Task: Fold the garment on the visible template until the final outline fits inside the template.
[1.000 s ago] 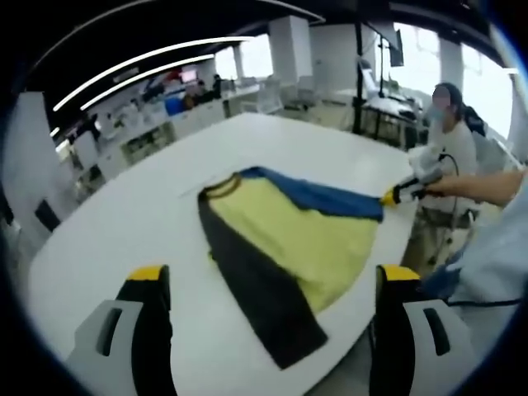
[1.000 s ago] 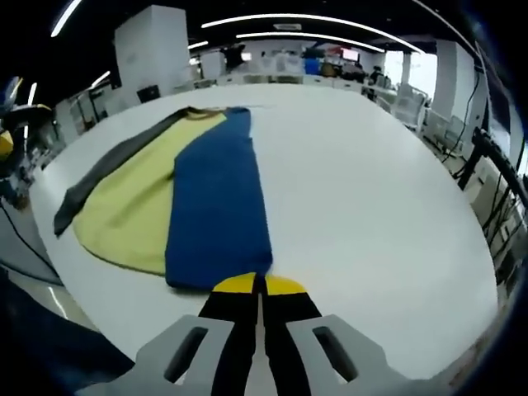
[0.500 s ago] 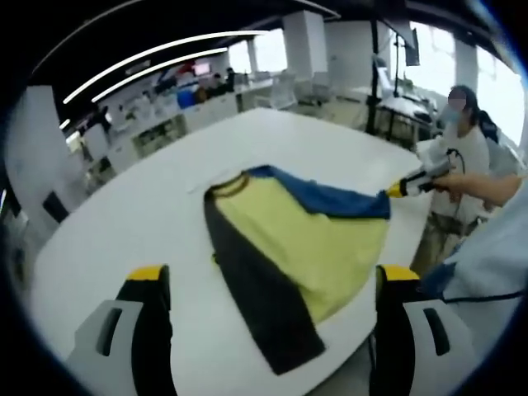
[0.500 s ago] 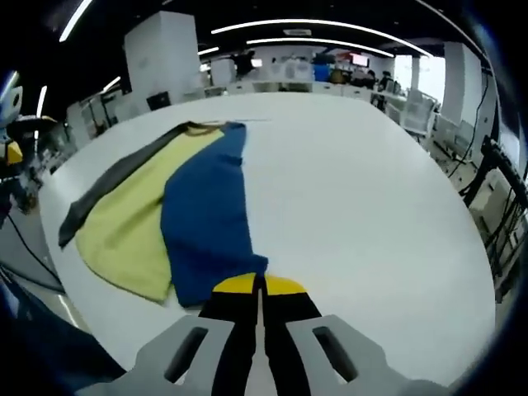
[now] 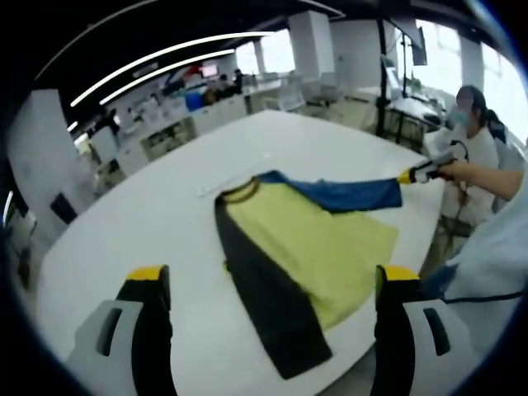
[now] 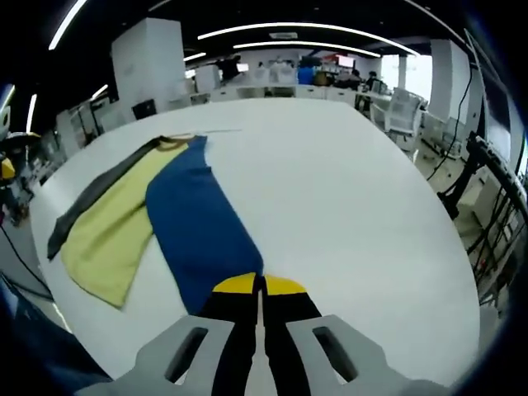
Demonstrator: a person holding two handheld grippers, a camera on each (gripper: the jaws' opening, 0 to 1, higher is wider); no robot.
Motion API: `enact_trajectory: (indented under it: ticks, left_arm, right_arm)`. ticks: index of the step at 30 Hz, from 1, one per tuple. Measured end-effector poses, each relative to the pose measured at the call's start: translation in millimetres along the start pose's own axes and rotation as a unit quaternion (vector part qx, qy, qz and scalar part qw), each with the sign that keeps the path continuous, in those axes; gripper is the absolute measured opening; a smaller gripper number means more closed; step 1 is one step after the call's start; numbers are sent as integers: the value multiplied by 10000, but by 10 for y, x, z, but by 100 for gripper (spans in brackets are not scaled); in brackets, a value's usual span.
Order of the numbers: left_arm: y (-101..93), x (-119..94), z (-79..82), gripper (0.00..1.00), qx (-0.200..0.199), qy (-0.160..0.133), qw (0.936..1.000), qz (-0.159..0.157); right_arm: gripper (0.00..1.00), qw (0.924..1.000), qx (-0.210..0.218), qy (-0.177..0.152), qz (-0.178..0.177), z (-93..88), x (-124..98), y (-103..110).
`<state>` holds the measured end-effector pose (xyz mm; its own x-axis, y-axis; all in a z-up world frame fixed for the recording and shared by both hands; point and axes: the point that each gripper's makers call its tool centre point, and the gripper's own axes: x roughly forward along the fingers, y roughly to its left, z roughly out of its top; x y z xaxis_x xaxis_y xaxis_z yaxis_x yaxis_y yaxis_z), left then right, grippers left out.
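A garment lies on the white table [image 5: 124, 223]. It has a yellow body [image 5: 318, 243], a dark grey side [image 5: 264, 297] and a blue part [image 5: 346, 194]. My right gripper [image 5: 410, 175] holds the blue part's end, stretched out sideways from the collar [image 5: 243, 191]. In the right gripper view, my right gripper [image 6: 260, 285] is shut on the blue part [image 6: 198, 223], with the yellow body [image 6: 107, 239] and grey side [image 6: 91, 198] to its left. My left gripper [image 5: 274, 276] hovers open at the near end of the garment, apart from it.
A faint pale strip [image 5: 216, 184] lies on the table by the collar. A person [image 5: 470, 157] stands past the table's right edge. A light sleeve [image 5: 495, 247] reaches in from the right. Desks and chairs [image 6: 404, 107] stand beyond the table [image 6: 346, 190].
My right gripper has drawn the blue part off the yellow body and outward, so more yellow is uncovered. My left gripper stays open over the near end.
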<state>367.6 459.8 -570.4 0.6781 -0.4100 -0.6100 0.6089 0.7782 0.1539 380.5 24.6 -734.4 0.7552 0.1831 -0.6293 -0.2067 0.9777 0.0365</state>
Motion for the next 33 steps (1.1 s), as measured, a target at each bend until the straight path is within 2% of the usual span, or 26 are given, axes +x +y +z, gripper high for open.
enact_trajectory:
  ticks: [10, 18, 21, 33]
  left_arm:
    - [-22, 80, 24, 100, -127, 77, 9998, 100]
    - [-26, 124, 81, 100, -204, 88, 9995, 216]
    - [-32, 130, 122, 100, -240, 33, 9994, 260]
    - [-40, 170, 211, 100, -273, 123, 9984, 479]
  right_arm:
    - [2, 9999, -51, 22, -116, 123, 101, -406]
    - [2, 9996, -193, 117, -165, 190, 193, -598]
    - [2, 9995, -209, 174, -186, 179, 233, -678]
    - [2, 9988, -238, 342, -268, 197, 400, -1091]
